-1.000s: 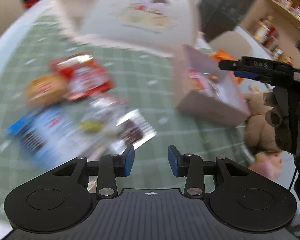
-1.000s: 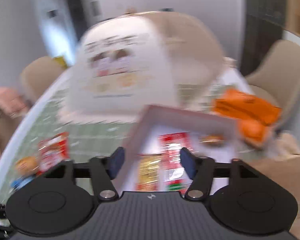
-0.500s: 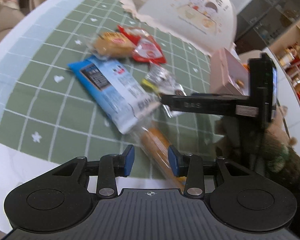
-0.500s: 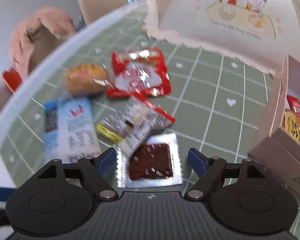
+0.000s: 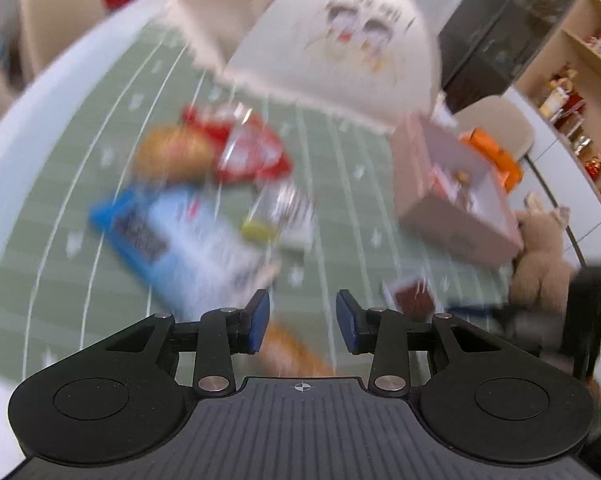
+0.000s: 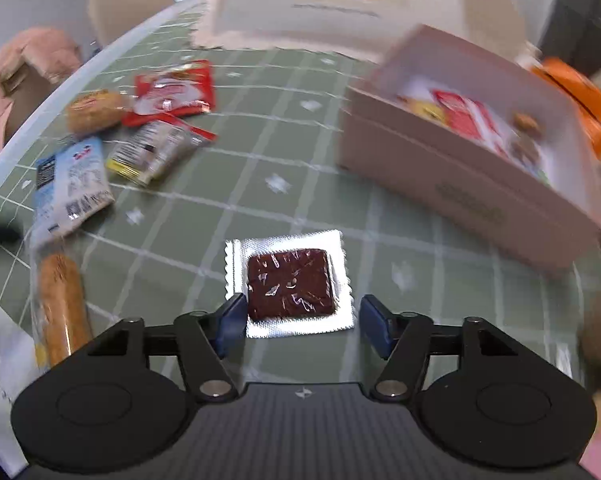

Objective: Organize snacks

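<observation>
The brownie (image 6: 290, 283), a dark square sealed in a silver wrapper, lies flat on the green checked cloth (image 6: 284, 128), straight ahead of the right gripper (image 6: 302, 322). That gripper's jaws stand wide apart; the wrapper's near edge lies between the blue pads (image 6: 232, 318), the left pad over its corner, and neither pad presses it. The jaws have just been opening, then eased in slightly. The pink box (image 6: 472, 184) sits to the right of the brownie, well apart, with red and yellow packets inside. To the left lie a long biscuit pack (image 6: 60, 308), a blue pack (image 6: 70, 184), a silver-and-yellow packet (image 6: 156, 150), a red packet (image 6: 176, 92) and a round bun (image 6: 94, 110). The left gripper (image 5: 302, 318) hangs over the cloth near the blue pack, its jaws narrowly parted with nothing between them. Its view is badly blurred.
</observation>
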